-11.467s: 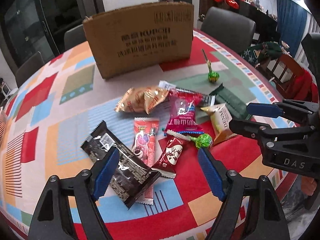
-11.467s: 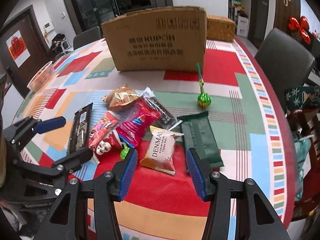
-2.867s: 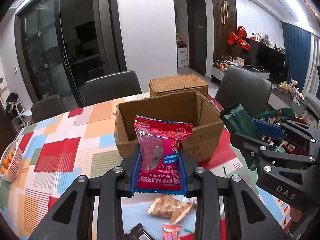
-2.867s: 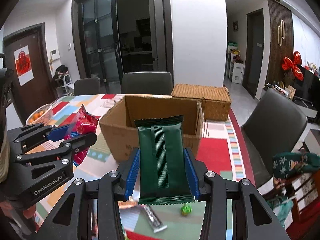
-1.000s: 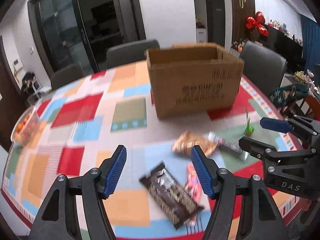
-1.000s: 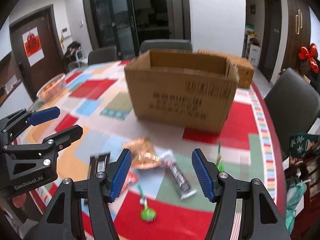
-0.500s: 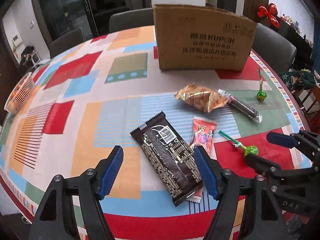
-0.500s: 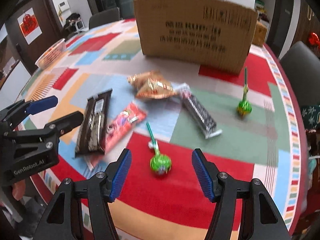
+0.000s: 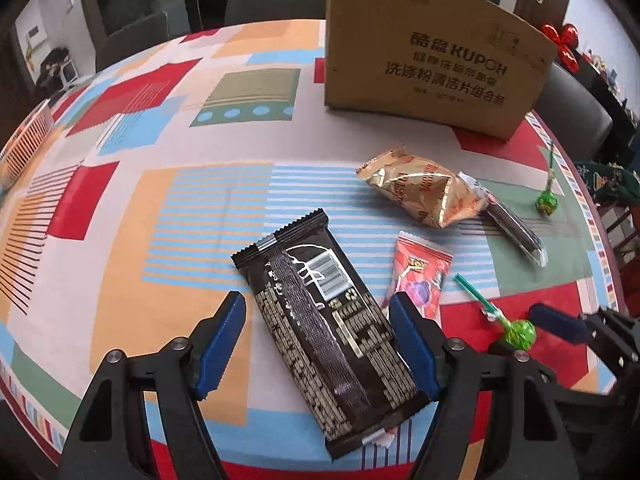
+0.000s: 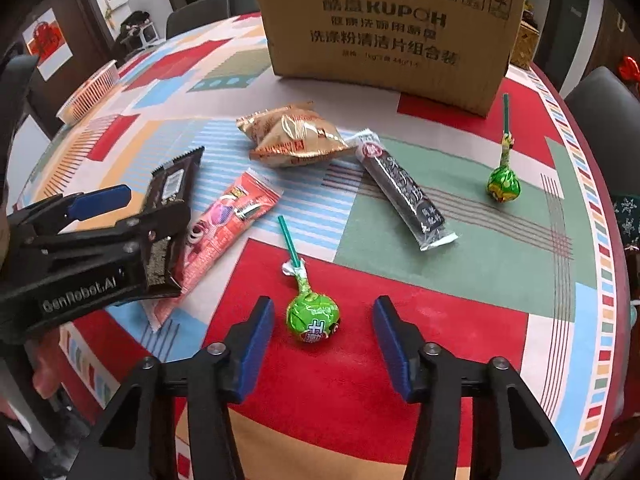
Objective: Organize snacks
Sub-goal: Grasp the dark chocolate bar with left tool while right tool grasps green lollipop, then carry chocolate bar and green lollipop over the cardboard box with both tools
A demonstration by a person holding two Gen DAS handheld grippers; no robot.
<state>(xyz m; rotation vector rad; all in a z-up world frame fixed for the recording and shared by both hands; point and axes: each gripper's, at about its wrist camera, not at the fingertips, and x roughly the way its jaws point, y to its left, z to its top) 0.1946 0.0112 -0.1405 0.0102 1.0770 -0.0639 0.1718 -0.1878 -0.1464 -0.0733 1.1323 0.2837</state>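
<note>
Both grippers back down over the tabletop (image 10: 460, 272) & empty: the pink hawthorn pack and green pack clamped a few sec ago are gone from view, dropped in the cardboard box (image 10: 384, 32) I'd judge, tho its inside can't be seen from here. So two more snacks sorted, six left out.

Left gripper (image 9: 316, 344), jaws wide apart, straddles the dark chocolate bar (image 9: 324, 328) lying diagonal near the front edge; pads either side, not touching yet. Half a sec ago it sat higher; now it's lower and lined up. The red strawberry candy pack (image 9: 420, 276) is partly tucked under the bar's right side, so it could drag along.

Right gripper (image 10: 324, 340), jaws also apart, brackets the near green lollipop (image 10: 313, 318), stick pointing away toward the box. Closer in than a moment ago.

Also waiting: gold snack bag (image 10: 292, 136) mid-tabletop, black-sleeved biscuit stick (image 10: 404, 192) beside it, second lollipop (image 10: 503, 182) toward the right edge. Box stands at the far edge.

Looks like next pair of picks is set; closing comes next.
</note>
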